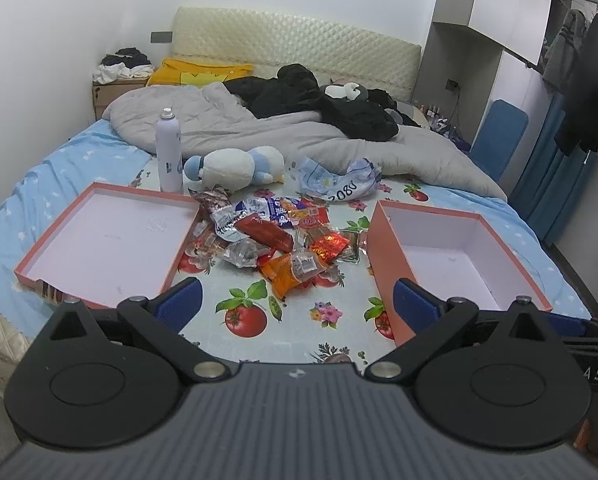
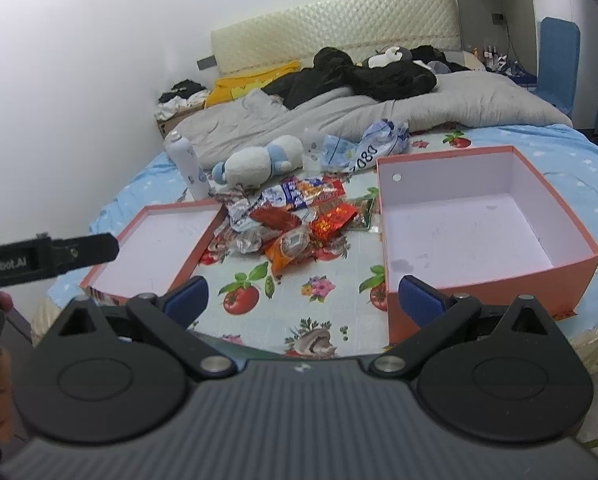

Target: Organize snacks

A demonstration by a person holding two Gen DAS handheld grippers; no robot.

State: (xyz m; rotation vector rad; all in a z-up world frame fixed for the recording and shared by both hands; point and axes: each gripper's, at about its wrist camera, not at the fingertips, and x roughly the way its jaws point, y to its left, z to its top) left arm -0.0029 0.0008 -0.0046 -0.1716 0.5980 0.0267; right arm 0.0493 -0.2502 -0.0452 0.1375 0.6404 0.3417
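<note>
Bed with tomato-print plastic cloth (image 1: 299,320): shallow pink cardboard lid (image 1: 103,240) toward left edge, deep pink cardboard box (image 1: 459,256) toward right edge, both bare. Heap of foil snack packets (image 1: 275,236) between them. Left tool (image 1: 297,300) and right tool (image 2: 303,298) spread wide, holding nothing. Sorting not begun; next, likely pinch a near packet.

The crumpled white-and-blue bag (image 1: 341,184) lying behind the snack pile is showing the digits "2080" in dark print, seen upside down in the left wrist view; in the right wrist view the same bag (image 2: 373,148) is showing only "080". The black bar of the left gripper (image 2: 47,258), reaching in from the left edge of the right wrist view, is displaying white mirrored lettering reading roughly "enRobot.AI". At the right edge of the left wrist view, a black part (image 1: 593,374) is carrying the white letters "A S". Print on the snack packets (image 1: 275,232) and on the white spray can (image 1: 168,156) is staying too small to read.
</note>
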